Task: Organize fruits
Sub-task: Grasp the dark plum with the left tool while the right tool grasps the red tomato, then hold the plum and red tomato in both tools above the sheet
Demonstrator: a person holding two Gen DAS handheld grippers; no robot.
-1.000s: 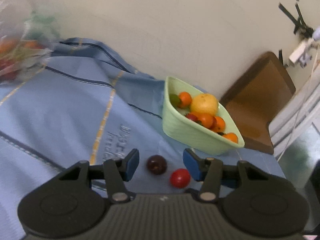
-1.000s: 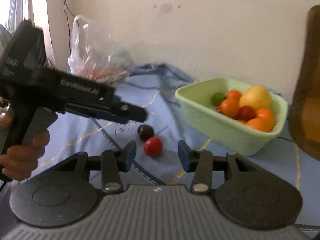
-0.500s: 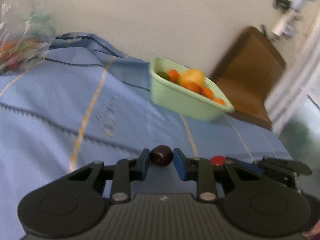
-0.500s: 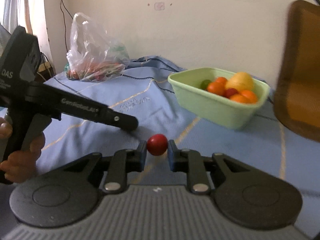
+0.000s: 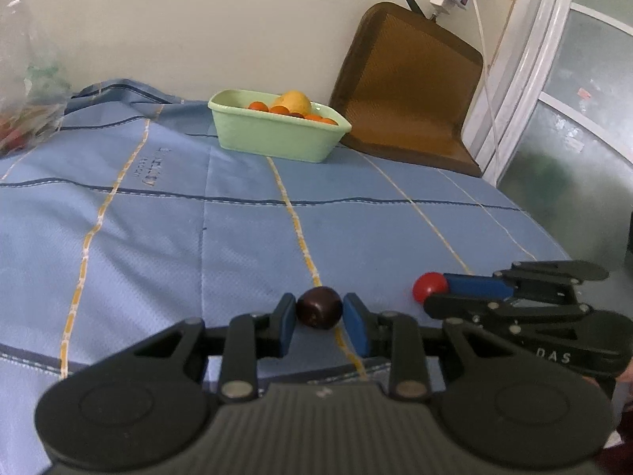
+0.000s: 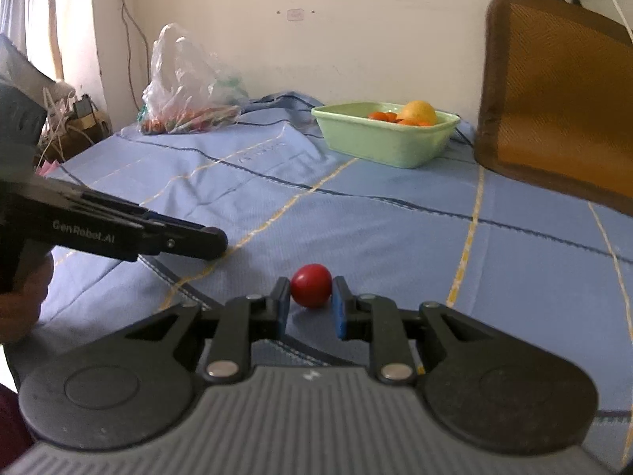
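Clamping a dark purple fruit between its blue pads, the left gripper sits at the bottom centre of the left wrist view, jaws drawn in tight on the fruit. At the lower right of that view the right gripper pinches a red fruit; the right wrist view shows the same red fruit squeezed between that gripper's pads at lower centre, above the blue striped cloth. A green tub holding orange fruits and a yellow one stands far back near the wall, well apart from both grippers. A clear plastic bag lies in the upper left of the right wrist view, beside the wall.
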